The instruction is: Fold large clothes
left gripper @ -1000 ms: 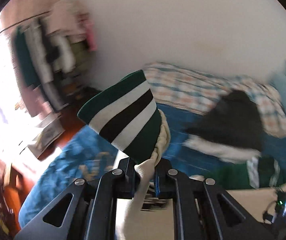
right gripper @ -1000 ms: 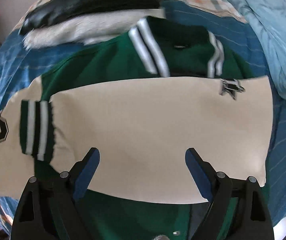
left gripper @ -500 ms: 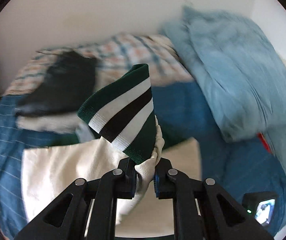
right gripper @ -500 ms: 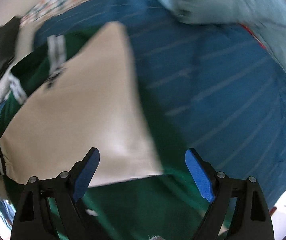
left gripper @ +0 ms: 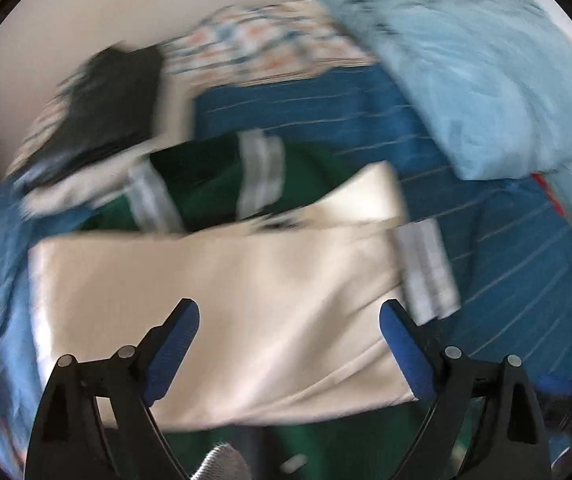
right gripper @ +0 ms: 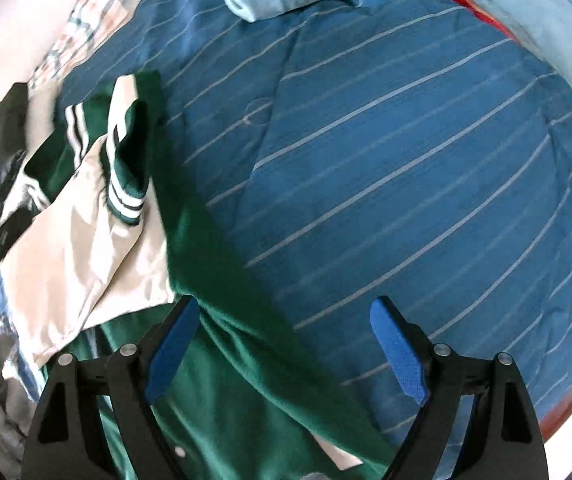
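A green varsity jacket (right gripper: pixel 230 360) with cream sleeves lies on a blue striped bedspread (right gripper: pixel 386 160). In the left wrist view both cream sleeves (left gripper: pixel 214 304) lie folded across the green body (left gripper: pixel 202 188), the striped cuff (left gripper: pixel 426 272) at the right. My left gripper (left gripper: pixel 290 344) is open and empty just above the sleeve. My right gripper (right gripper: pixel 284 340) is open and empty over the jacket's right edge, one finger above green cloth, the other above the bedspread. The cuff (right gripper: pixel 124 196) also shows at the left there.
A light blue duvet (left gripper: pixel 478 68) is bunched at the far right of the bed. A black garment (left gripper: pixel 114 96) and a plaid pillow (left gripper: pixel 262 48) lie at the back by the wall. Bare bedspread spreads to the right of the jacket.
My left gripper carried the striped cuff and sleeve rightwards across the jacket, then opened and let it go. My right gripper swung to the jacket's right edge, staying open.
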